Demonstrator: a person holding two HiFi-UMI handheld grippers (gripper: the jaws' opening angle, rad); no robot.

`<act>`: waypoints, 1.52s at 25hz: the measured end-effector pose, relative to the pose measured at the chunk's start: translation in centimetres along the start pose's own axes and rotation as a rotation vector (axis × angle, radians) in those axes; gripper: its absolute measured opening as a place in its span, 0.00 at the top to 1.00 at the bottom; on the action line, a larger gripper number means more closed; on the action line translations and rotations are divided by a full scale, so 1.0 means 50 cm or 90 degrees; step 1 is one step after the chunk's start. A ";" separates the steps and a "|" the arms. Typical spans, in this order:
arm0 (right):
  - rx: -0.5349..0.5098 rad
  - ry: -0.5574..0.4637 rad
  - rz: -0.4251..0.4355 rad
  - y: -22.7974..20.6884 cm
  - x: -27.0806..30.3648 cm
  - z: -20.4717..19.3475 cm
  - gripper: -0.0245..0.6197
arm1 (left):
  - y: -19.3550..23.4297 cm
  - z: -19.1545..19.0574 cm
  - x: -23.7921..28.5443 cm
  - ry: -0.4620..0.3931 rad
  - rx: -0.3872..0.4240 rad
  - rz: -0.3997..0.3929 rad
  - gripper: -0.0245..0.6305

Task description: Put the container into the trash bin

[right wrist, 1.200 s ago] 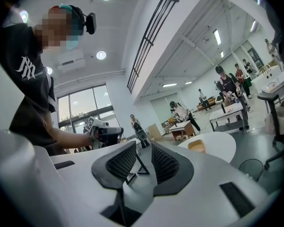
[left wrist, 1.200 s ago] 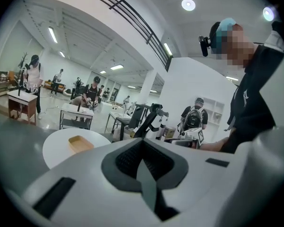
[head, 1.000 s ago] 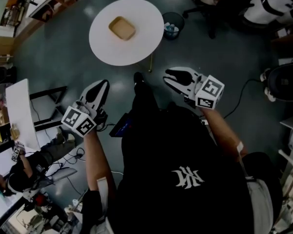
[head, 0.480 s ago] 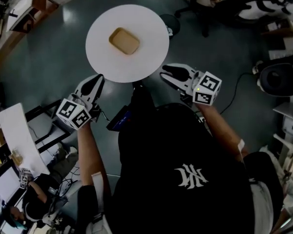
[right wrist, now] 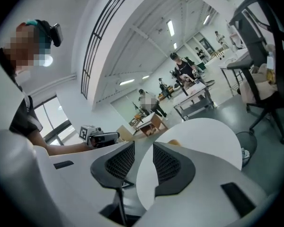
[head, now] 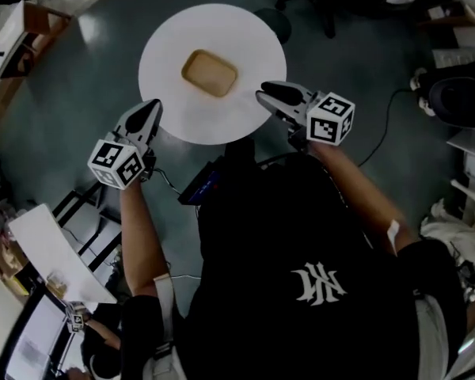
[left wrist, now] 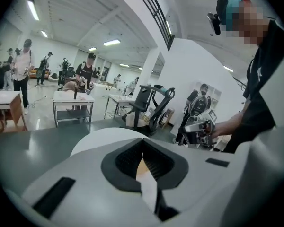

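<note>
Head view: a person stands at the near edge of a round white table (head: 162,50), where the tan container (head: 210,73) sits near the middle, untouched. The left gripper (head: 148,113), at the table's near-left rim, has its jaws pressed together on nothing. The right gripper (head: 267,95), over the near-right rim, has its jaws parted and empty. The trash bin (head: 275,24) stands on the floor just beyond the table's far-right edge. The pickup would likely go best with the right gripper straddling the container's nearest wall squarely before closing, then lifting it level toward the bin.
</note>
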State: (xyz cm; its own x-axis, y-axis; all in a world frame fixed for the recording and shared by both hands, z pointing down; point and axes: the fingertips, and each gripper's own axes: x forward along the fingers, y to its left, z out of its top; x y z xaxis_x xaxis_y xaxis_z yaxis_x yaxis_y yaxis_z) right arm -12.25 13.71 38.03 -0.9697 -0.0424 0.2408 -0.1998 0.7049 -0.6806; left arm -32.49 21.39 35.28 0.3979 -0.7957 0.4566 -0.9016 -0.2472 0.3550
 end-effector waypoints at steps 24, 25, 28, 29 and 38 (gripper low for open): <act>0.430 -0.027 -0.264 -0.256 0.110 -0.272 0.77 | 0.134 -0.183 0.302 0.304 -0.005 -0.134 0.86; 0.437 -0.029 -0.268 -0.257 0.112 -0.274 0.77 | 0.133 -0.187 0.307 0.308 -0.008 -0.138 0.86; 0.436 -0.019 -0.289 -0.271 0.119 -0.280 0.77 | 0.143 -0.194 0.327 0.314 -0.020 -0.138 0.85; 0.437 -0.017 -0.293 -0.274 0.119 -0.285 0.77 | 0.144 -0.201 0.334 0.318 -0.024 -0.136 0.85; 0.424 0.004 -0.308 -0.269 0.136 -0.303 0.77 | 0.154 -0.258 0.368 0.374 -0.036 -0.122 0.83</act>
State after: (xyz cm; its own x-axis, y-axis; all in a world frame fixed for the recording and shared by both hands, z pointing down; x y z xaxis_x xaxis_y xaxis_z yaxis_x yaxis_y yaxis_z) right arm -14.00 14.67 59.31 -0.7545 -0.2283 0.6153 -0.6389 0.0413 -0.7682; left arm -29.91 12.01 56.94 0.5934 -0.2989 0.7473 -0.8008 -0.3125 0.5109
